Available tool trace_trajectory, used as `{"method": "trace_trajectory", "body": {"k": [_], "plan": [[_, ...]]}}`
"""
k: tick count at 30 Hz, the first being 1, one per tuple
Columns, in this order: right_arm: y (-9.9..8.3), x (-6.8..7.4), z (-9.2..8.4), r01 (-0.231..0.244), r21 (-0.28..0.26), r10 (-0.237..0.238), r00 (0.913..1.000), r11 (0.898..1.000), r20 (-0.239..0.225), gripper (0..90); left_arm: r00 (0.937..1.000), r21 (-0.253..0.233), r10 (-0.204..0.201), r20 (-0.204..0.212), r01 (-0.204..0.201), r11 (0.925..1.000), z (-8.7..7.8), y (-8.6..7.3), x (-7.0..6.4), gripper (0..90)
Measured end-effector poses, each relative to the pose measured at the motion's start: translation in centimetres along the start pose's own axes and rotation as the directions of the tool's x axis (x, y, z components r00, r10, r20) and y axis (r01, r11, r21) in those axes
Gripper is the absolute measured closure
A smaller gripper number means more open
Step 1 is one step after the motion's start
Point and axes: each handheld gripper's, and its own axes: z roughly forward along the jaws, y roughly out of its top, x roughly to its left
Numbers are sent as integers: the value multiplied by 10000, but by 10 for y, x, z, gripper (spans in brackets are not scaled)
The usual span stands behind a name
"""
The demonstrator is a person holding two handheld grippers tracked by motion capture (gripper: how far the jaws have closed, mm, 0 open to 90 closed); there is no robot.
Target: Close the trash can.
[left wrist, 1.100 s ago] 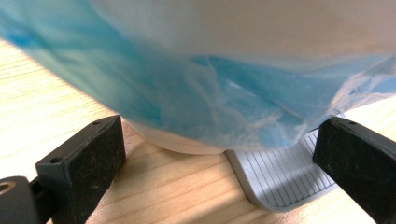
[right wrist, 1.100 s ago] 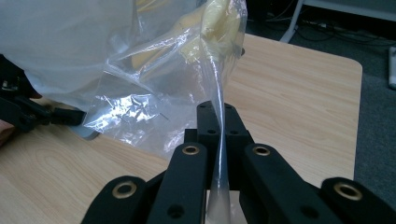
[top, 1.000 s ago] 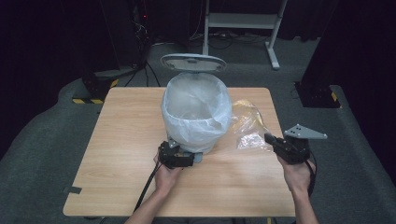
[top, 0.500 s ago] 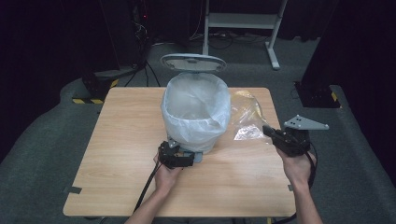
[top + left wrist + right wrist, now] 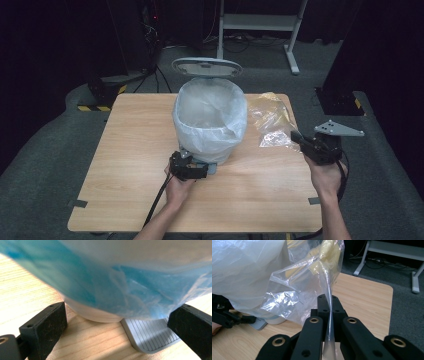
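A pedal bin (image 5: 210, 117) lined with a pale blue-white bag stands mid-table with its lid (image 5: 206, 66) raised. My left gripper (image 5: 202, 169) lies low at the bin's front base, jaws open. In the left gripper view (image 5: 117, 323) they straddle the white bin base (image 5: 97, 315) and the grey ribbed pedal (image 5: 150, 337). My right gripper (image 5: 296, 137) hovers right of the bin, shut on a clear plastic bag (image 5: 270, 117) with yellow contents. The right gripper view shows the film (image 5: 304, 290) pinched between the closed jaws (image 5: 328, 302) and hanging beside the bin liner.
The wooden table (image 5: 125, 140) has bare surface left of the bin and along the front. Dark floor, cables and a white metal frame (image 5: 260, 20) lie beyond the far edge. A black stand (image 5: 340, 100) sits at the right.
My right gripper has risen with the clear bag, lifting its lower part off the table. The left gripper has stayed at the bin's base.
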Motion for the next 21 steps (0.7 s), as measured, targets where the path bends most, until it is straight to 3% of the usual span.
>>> {"method": "trace_trajectory", "body": {"k": [9,10,12,13,16,18,21], "plan": [[7,-2,-7,43,-145,-41,9999,9999,150,897,10000,6,13,-7,-13,10000,0,0,0,25],[8,-2,-8,49,-155,-47,9999,9999,151,897,9996,-268,-243,-125,239,9994,1,0,-2,25],[11,-1,-10,102,-210,-98,9998,9997,145,897,9998,184,193,-13,-193,9996,-1,0,1,25],[12,0,-11,137,-237,-134,9998,9996,115,897,10000,-4,69,-71,-69,10000,-1,0,1,25],[18,4,-13,263,-321,-263,9997,9991,2,897,9999,125,77,64,-78,9999,-1,0,1,25],[23,7,-13,382,-383,-386,9992,9985,-100,897,9999,-134,-116,-75,115,9998,1,0,-1,25],[31,13,-13,588,-399,-598,9979,9975,-240,897,10000,-25,35,-61,-35,10000,-1,0,1,25]]}}
